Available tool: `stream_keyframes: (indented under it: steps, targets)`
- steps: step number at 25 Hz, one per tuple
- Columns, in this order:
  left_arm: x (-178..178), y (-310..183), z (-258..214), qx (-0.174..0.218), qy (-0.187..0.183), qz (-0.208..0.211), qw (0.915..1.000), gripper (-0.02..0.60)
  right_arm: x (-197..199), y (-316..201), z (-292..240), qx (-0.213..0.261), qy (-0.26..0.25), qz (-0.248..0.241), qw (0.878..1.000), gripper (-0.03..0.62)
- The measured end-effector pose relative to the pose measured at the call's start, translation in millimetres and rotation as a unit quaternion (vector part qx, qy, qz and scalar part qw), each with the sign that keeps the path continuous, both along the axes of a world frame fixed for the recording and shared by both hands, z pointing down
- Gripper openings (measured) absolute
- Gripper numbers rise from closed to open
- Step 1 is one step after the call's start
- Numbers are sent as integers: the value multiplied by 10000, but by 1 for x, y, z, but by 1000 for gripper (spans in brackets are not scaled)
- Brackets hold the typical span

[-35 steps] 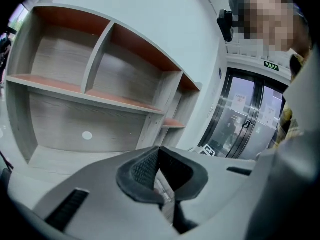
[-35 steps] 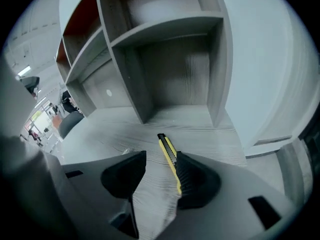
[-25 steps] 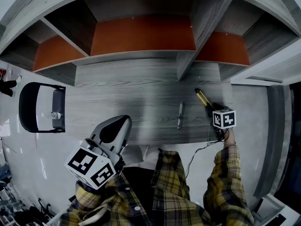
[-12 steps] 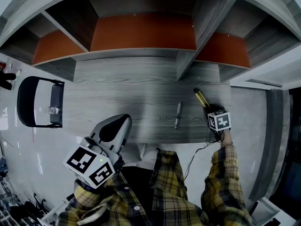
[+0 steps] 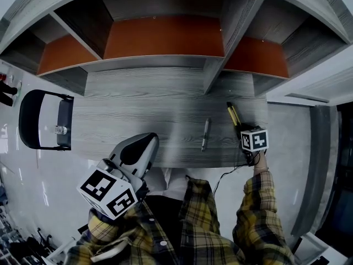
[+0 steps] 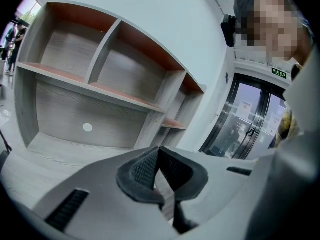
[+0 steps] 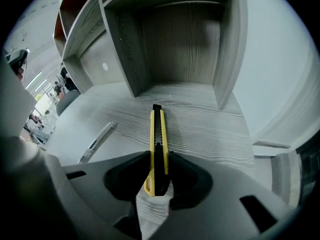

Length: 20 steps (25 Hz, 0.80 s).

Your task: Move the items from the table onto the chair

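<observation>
A yellow and black utility knife (image 7: 157, 144) lies on the grey wooden table (image 5: 143, 109), near its right end. My right gripper (image 7: 159, 156) points steeply down over the knife's near end. Its jaws have just been closing, and the pads now press on both sides of the handle. In the head view the knife (image 5: 233, 114) sticks out beyond the right gripper (image 5: 246, 130). A silver pen (image 5: 204, 134) lies left of it, free. My left gripper (image 5: 148, 141) hovers at the table's near edge, its pads (image 6: 145, 166) touching at the tips with nothing between. A black chair (image 5: 25, 120) stands far left.
A small clear bottle (image 5: 57, 130) rests on the chair seat. A shelf unit with orange-backed compartments (image 5: 162, 37) lines the table's far side. The pen (image 7: 97, 141) lies left of the knife. A thin cable (image 5: 223, 184) hangs below the right gripper. Pale floor runs past the table's right end.
Only the head view has drifted slightly. The knife, the pen and both grippers keep their places.
</observation>
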State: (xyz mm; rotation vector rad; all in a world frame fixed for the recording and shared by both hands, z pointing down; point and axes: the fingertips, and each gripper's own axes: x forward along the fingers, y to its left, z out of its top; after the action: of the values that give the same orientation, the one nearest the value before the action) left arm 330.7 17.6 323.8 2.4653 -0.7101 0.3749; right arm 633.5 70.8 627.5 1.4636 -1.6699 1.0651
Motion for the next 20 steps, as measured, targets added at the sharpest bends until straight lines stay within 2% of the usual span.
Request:
stream_keyframes:
  steps: [6, 9, 14, 20]
  targets:
    - [7, 3, 5, -45, 67, -12, 10000, 5, -17, 10, -17, 190, -632, 498, 9966, 126]
    - [6, 4, 9, -99, 89, -75, 9999, 5, -29, 13, -30, 340, -903, 582, 9936, 126]
    - [-3, 1, 14, -163, 64, -224, 9996, 5, -58, 8, -54, 547, -1153, 354, 9912, 126]
    - [-26, -6, 14, -182, 148, -414, 9989, 5, -115, -8, -81, 738, -1313, -134, 9885, 126]
